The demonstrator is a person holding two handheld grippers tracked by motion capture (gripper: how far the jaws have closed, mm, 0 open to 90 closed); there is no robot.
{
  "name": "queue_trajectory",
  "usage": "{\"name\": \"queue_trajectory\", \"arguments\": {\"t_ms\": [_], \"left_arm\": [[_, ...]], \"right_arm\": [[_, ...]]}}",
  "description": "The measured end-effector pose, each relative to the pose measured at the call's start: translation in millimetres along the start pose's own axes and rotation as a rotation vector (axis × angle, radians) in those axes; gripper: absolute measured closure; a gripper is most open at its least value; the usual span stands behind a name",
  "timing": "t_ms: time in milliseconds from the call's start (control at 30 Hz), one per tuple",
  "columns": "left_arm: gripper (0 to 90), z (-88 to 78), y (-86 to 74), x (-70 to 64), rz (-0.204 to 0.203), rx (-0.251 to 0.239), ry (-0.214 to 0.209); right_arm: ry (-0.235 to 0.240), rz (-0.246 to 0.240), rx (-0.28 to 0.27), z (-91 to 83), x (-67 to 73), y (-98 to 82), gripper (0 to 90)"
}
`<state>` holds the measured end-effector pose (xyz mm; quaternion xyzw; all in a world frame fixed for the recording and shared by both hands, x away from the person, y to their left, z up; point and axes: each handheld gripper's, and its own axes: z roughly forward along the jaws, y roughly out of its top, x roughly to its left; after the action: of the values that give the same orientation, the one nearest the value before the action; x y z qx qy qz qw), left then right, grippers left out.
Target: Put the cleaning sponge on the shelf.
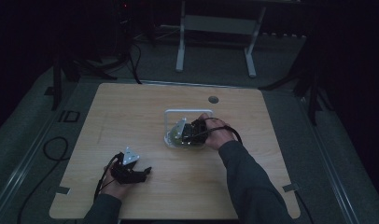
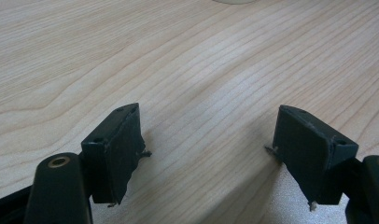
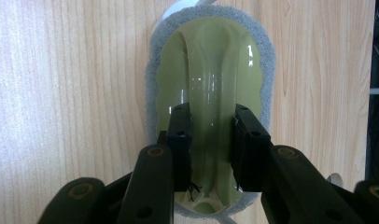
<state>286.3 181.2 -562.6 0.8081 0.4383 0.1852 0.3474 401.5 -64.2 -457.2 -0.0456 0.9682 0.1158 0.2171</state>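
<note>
The right gripper [image 3: 211,154] clamps its 2 black jaws on the raised central handle of a green scrubbing brush [image 3: 211,70], one pad [image 3: 180,140] on each flank of the ridge. The brush's long axis runs straight away from the fingers, in line with the jaws, its grey scouring pad [image 3: 152,93] ringing the green back and lying flat on the wooden table [image 3: 61,93]. From the high view, that gripper [image 1: 190,133] holds the brush [image 1: 178,136] down at the near edge of a white-rimmed tray or frame [image 1: 187,111]; whether the brush sits inside the rim or just against it cannot be told in the dim light.

The left gripper [image 2: 208,149] rests well apart toward the near left corner [image 1: 131,170], its 2 jaws spread wide with bare wood grain between them and nothing held.

Judging by the grip, any scrubbing stroke would likely run along the brush's length, and the right hand [image 1: 219,135], already on it, is the one placed to make it.
</note>
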Motion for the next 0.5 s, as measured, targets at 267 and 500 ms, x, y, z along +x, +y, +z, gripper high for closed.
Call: {"name": "queue_trajectory", "arguments": {"t_ms": [267, 500], "left_arm": [[24.2, 0.1, 0.0, -0.1, -0.001, 0.0, -0.001], [24.2, 0.1, 0.0, -0.1, -0.001, 0.0, -0.001]], "right_arm": [[0.002, 0.001, 0.005, 6.2, 0.0, 2.3, 71.6], [0.006, 0.0, 0.017, 10.4, 0.4, 4.0, 71.6]]}}
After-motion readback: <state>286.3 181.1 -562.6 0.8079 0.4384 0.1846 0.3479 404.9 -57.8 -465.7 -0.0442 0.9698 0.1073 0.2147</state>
